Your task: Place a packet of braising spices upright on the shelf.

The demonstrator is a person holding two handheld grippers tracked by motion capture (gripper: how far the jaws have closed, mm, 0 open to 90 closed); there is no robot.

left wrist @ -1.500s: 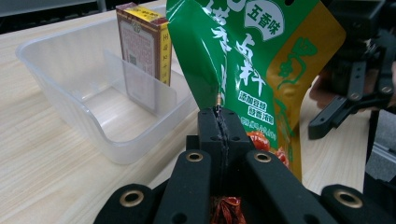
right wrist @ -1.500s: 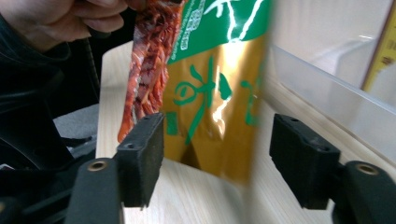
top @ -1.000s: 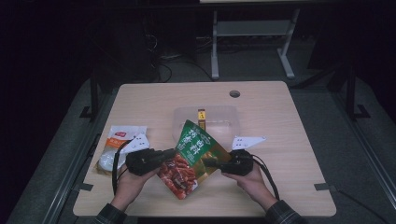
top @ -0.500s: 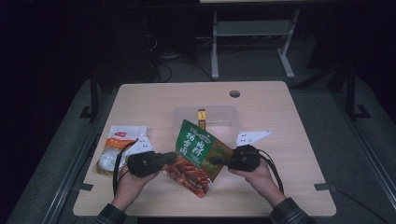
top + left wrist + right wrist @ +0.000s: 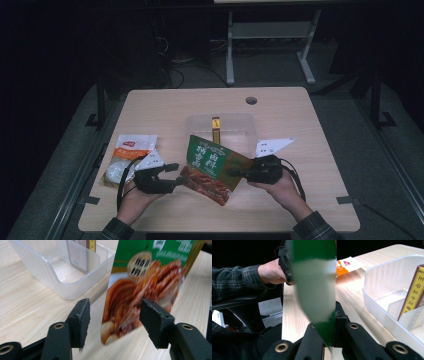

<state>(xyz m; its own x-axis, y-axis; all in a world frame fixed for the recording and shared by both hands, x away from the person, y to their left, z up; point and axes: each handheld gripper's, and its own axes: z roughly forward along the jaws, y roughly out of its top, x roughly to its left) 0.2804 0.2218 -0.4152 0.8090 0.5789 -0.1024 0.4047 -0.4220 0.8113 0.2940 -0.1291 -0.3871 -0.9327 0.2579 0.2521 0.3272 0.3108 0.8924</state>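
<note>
A green and red snack pouch [image 5: 212, 167] hangs over the table's front middle, tilted. My right gripper [image 5: 239, 173] is shut on its right edge; in the right gripper view the pouch [image 5: 314, 277] rises blurred from between the pinched jaws of that gripper [image 5: 328, 322]. My left gripper [image 5: 176, 175] is at the pouch's lower left. Its jaws have just been opening. In the left gripper view the pouch's [image 5: 140, 287] lower corner hangs between the spread pads of the left gripper [image 5: 113, 315], touching neither.
Just behind the pouch a clear plastic bin [image 5: 195, 125] holds an upright yellow and brown box [image 5: 216, 129]. A white and orange packet [image 5: 131, 150] lies at the left edge. The bin's wall [image 5: 50, 272] is close ahead of the left jaws.
The left gripper's jaws have opened and let go of the pouch's lower corner. The right gripper has lifted a little, still clamped on the pouch.
</note>
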